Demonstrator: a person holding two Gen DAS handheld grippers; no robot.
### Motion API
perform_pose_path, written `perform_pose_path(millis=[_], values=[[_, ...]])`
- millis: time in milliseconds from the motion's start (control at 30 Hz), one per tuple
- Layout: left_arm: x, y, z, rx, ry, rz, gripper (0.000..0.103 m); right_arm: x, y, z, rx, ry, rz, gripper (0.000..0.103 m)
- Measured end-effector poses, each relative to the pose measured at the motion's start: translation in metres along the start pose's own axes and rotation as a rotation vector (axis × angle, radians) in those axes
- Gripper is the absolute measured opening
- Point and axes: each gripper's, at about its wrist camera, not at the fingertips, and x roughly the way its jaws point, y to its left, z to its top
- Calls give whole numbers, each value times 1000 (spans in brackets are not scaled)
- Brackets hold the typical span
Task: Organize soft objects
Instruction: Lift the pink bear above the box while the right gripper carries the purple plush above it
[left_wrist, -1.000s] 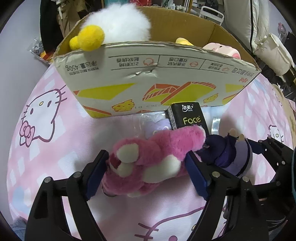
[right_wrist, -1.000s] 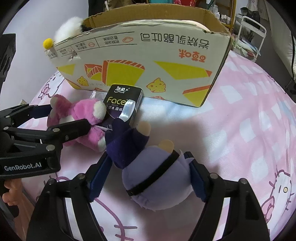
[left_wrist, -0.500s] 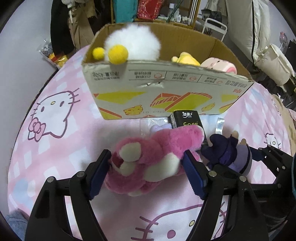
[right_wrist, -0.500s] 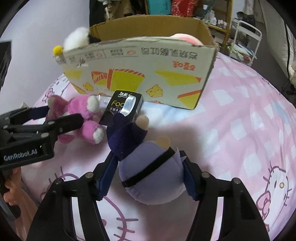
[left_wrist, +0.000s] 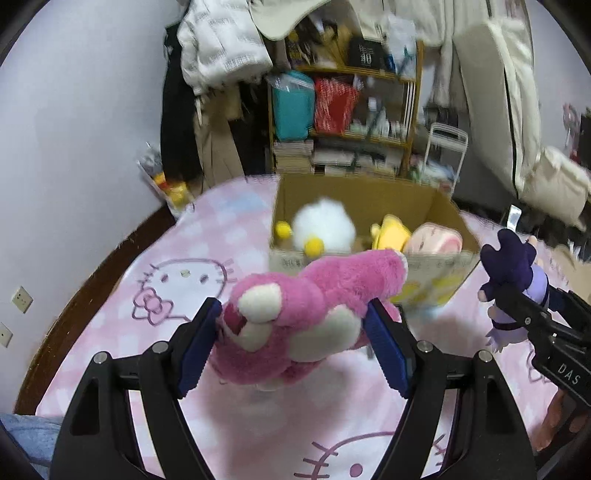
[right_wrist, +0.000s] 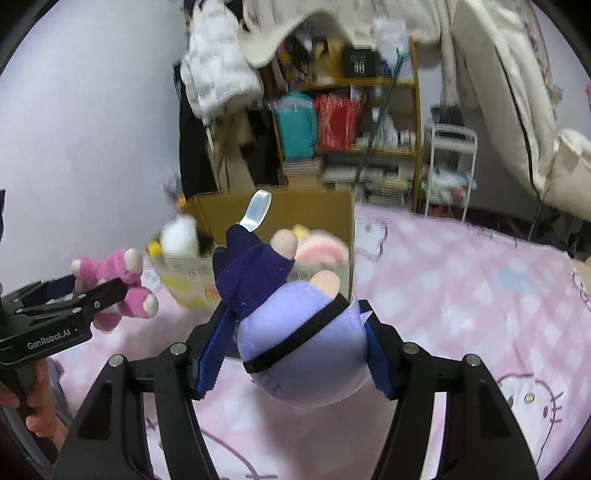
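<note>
**Two plush toys held above a pink bed**

Pink checked bedding printed with cartoon cats fills the lower half of both wrist views, with a cluttered wooden shelf and hanging clothes against the wall at 12 o'clock.

Left tool: its blue pads are clamped on a pink plush bear, which hangs clear of the bedding. Right tool: its pads grip a lilac plush doll with a dark purple top and a black band around its body, also off the bedding.

From the left tool, the right tool and its doll sit at 3 o'clock; from the right tool, the left one sits at 9 o'clock.

Beyond both toys, toward 12 o'clock, an open cardboard box rests on the bed. Inside lie a white fluffy toy, a yellow toy and what looks like a pale pink one, though motion blur softens it.
</note>
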Motion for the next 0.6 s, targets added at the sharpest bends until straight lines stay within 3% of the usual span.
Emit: perform_pose_path(millis=[167, 367, 600], values=[[-30, -2, 8, 12, -133, 5, 77, -15, -3, 16, 0, -92, 10, 69], [-55, -2, 25, 40, -218, -14, 77, -36, 2, 32, 21, -211, 43, 69], [-78, 1, 61, 41, -310, -25, 77, -39, 5, 61, 18, -265, 50, 69]])
